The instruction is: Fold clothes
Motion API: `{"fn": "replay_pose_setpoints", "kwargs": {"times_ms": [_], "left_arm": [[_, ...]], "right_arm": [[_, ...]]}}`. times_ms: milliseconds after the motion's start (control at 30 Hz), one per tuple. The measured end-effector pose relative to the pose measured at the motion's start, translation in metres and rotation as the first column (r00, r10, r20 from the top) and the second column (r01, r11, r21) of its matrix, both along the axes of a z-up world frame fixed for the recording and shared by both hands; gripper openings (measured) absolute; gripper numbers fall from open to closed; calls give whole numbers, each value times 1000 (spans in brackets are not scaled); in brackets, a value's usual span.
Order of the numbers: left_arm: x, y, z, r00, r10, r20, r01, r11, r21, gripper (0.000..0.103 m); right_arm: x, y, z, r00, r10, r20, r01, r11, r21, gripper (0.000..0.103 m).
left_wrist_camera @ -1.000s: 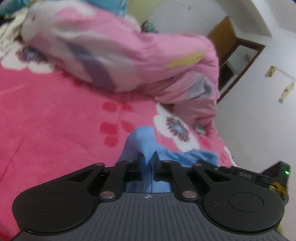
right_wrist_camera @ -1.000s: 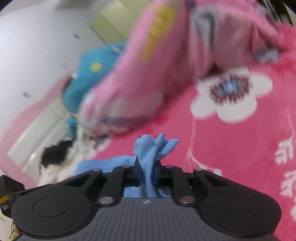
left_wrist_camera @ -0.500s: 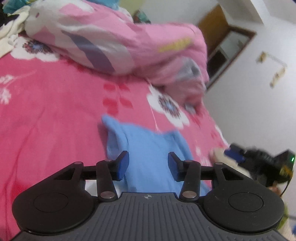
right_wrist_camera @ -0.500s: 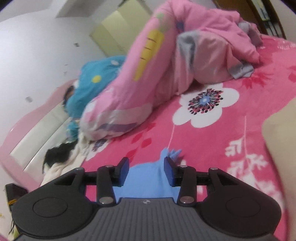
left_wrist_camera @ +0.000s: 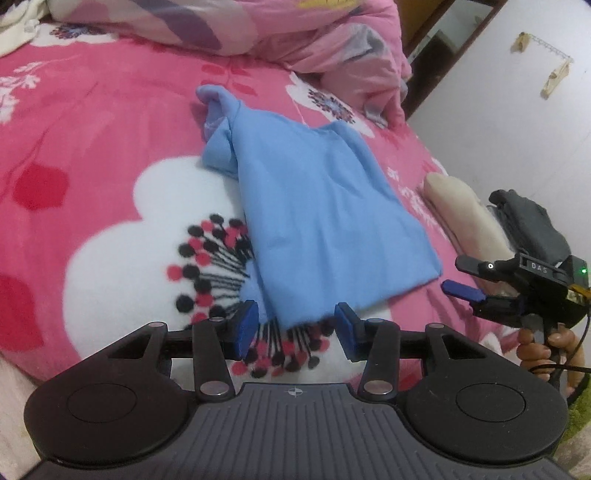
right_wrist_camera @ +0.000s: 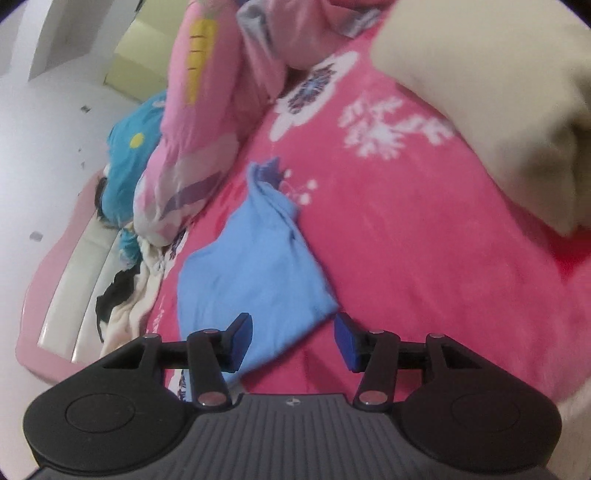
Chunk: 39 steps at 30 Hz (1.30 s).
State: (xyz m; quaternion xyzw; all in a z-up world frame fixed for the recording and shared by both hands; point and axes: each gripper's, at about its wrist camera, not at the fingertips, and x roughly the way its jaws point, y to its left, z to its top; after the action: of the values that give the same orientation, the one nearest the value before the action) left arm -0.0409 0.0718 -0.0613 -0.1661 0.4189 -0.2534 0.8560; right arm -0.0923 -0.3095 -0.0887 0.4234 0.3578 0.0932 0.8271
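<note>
A light blue garment [left_wrist_camera: 325, 206] lies folded flat on the pink flowered blanket [left_wrist_camera: 92, 129], its bunched end pointing away from me. My left gripper [left_wrist_camera: 295, 332] stands open just short of the near hem, its pads clear of the cloth. In the right wrist view the same garment [right_wrist_camera: 255, 266] stretches away, and one near corner lies between the blue pads of my right gripper [right_wrist_camera: 293, 339]. Those jaws are opening and nothing presses on the cloth. The right gripper [left_wrist_camera: 463, 277] also shows at the right edge of the left wrist view, held by a hand [left_wrist_camera: 535, 354].
A rumpled pink quilt [left_wrist_camera: 295, 33] is heaped at the far side of the bed. A folded beige cloth [right_wrist_camera: 498, 110] lies to the right of the garment. A teal pillow [right_wrist_camera: 125, 155], loose clothes [right_wrist_camera: 122, 295] and the pink headboard [right_wrist_camera: 55, 266] lie to the left.
Both grippers were shut on the blue garment's bunched end a second ago. They have let go and drawn back toward me, and the garment now lies flat on the blanket.
</note>
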Motion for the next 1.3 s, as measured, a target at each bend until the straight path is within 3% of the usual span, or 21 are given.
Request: {"fn": "replay_pose_setpoints", "kwargs": {"times_ms": [133,233,333,433,567,800,900,1033,1133,1233,1300], "left_arm": [[6,12,-12,999,33,-38,-37,994,-104,45],[13,25,-22,993,48,-105,-74,964,-254,45],[17,29,-27,991,-1,-131,-48,928,-368,45],[22,28,-37,986,-4,-164,-64,910,-409,45],[28,34,-50,971,14,-238,-131,866,-483,41],[28,26,-42,987,-51,-151,-31,868,-495,39],[32,24,-46,987,-37,-157,-42,881,-472,37],[36,26,-53,983,-15,-182,-75,876,-477,26],[32,23,-49,989,-6,-150,-60,901,-429,15],[29,23,-48,989,15,-149,-76,905,-418,8],[29,23,-45,988,27,-149,-88,905,-417,6]], "right_arm": [[-1,-4,-2,1000,-23,0,23,999,25,53],[0,-5,-5,1000,-29,0,29,999,33,53],[2,-9,-6,999,-49,6,48,998,43,53],[6,-16,-7,996,-86,7,86,995,59,53],[13,-27,-11,993,-119,-4,119,989,90,52],[32,-24,-18,999,-10,-49,17,989,147,52],[36,-25,-20,997,18,-75,-5,985,172,51],[48,-22,-24,996,32,-86,-17,985,171,37],[53,-15,-26,992,85,-93,-68,982,179,25],[54,-3,-30,984,137,-118,-114,977,178,9],[55,-3,-28,988,119,-97,-99,978,183,8]]}}
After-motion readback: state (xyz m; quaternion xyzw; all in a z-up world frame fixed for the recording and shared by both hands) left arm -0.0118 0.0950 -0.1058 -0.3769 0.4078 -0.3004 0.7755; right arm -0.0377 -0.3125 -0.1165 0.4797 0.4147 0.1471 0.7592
